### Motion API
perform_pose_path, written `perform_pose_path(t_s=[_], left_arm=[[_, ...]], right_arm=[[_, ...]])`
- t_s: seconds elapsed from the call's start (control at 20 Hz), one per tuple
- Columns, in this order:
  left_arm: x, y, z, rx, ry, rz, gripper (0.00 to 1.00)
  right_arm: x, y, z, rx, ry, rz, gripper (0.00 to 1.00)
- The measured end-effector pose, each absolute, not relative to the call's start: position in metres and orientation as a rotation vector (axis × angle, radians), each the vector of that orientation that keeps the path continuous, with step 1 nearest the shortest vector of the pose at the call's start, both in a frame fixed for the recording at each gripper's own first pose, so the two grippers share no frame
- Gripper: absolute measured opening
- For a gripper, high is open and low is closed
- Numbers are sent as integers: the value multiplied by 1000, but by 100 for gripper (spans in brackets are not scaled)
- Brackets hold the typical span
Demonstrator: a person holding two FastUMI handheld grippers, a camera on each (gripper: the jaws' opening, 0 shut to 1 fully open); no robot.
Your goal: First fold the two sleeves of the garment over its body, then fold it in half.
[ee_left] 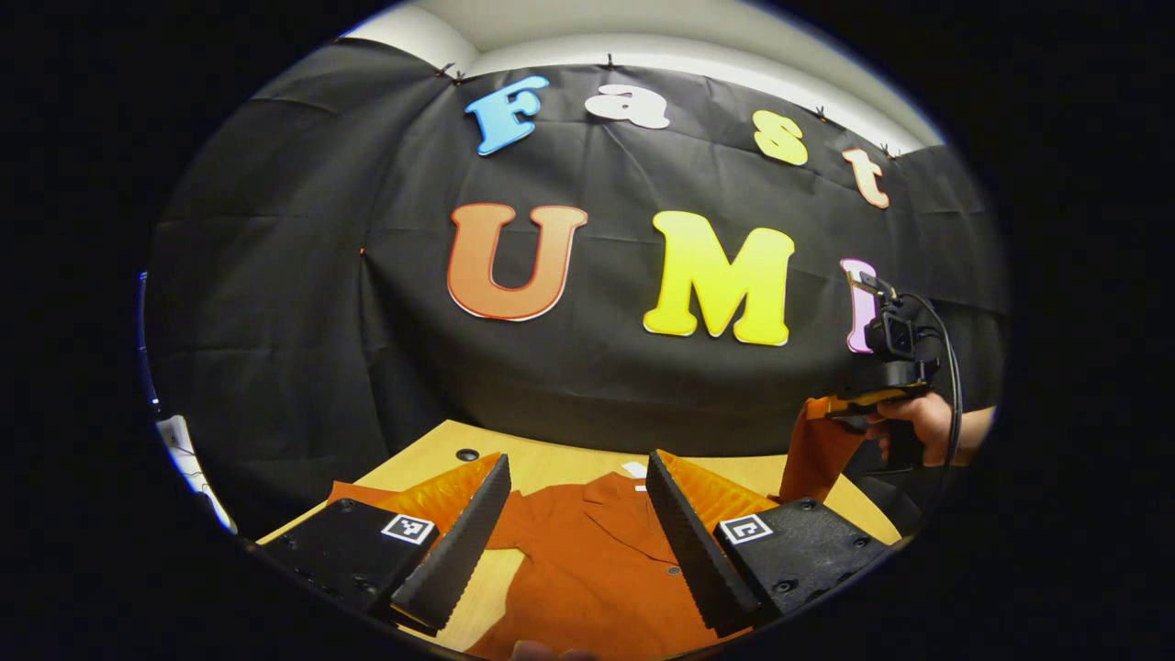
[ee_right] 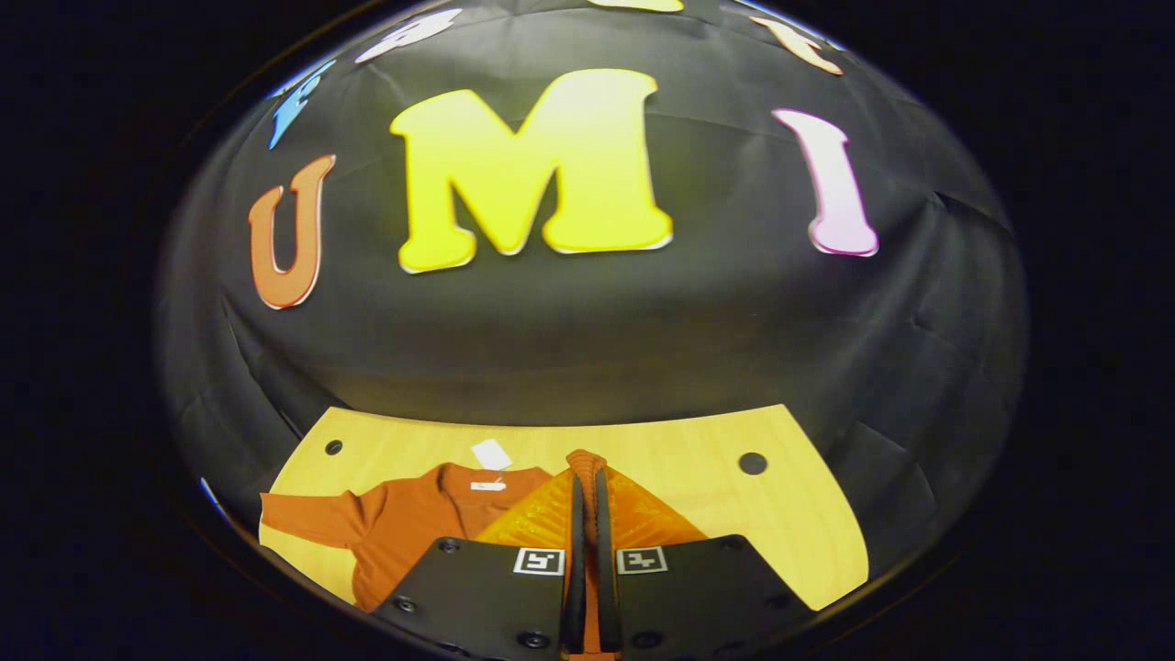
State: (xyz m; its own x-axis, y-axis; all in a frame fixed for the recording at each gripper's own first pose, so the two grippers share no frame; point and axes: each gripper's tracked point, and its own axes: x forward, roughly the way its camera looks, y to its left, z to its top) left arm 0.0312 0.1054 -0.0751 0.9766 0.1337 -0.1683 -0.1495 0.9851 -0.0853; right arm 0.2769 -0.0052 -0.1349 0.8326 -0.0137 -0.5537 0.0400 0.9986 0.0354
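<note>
A rust-orange button shirt (ee_left: 587,560) lies flat on the wooden table (ee_left: 551,464), collar toward the booth wall. My left gripper (ee_left: 576,464) hovers open just above the shirt's chest, nothing between its fingers. Off to the right, a hand holds my right gripper (ee_left: 823,410), which has one sleeve (ee_left: 812,454) lifted off the table. In the right gripper view, that gripper (ee_right: 585,479) is shut on the sleeve (ee_right: 587,464), with fabric pinched between both fingers. The shirt's body and other sleeve (ee_right: 303,516) spread out to the left below.
A white tag (ee_right: 491,453) lies by the shirt's collar. The table (ee_right: 679,459) has two dark round holes (ee_right: 753,462) (ee_right: 333,447) near its far corners. The black cloth wall stands close behind the table's far edge.
</note>
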Motion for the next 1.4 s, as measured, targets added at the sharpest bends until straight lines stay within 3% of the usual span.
perform_pose_path(t_s=[0.3, 0.7, 1.0, 1.1, 1.15, 1.35, 1.4], left_arm=[[19, 146, -86, -110, 175, 163, 97], [13, 182, -92, -102, 169, 202, 96], [2, 213, -106, -107, 198, 273, 97], [0, 220, -109, -103, 202, 293, 97], [-1, 222, -109, -103, 203, 302, 97], [-4, 228, -116, -120, 214, 314, 96], [-2, 230, -118, -124, 215, 312, 96]], right_arm=[[297, 105, -208, 36, 661, 32, 6], [321, 179, -311, -14, 773, 115, 4], [310, 236, -396, -52, 910, 195, 9], [303, 256, -410, -19, 943, 233, 17], [301, 263, -412, 3, 950, 246, 10], [294, 282, -386, 80, 902, 311, 38], [294, 279, -374, 85, 878, 314, 55]])
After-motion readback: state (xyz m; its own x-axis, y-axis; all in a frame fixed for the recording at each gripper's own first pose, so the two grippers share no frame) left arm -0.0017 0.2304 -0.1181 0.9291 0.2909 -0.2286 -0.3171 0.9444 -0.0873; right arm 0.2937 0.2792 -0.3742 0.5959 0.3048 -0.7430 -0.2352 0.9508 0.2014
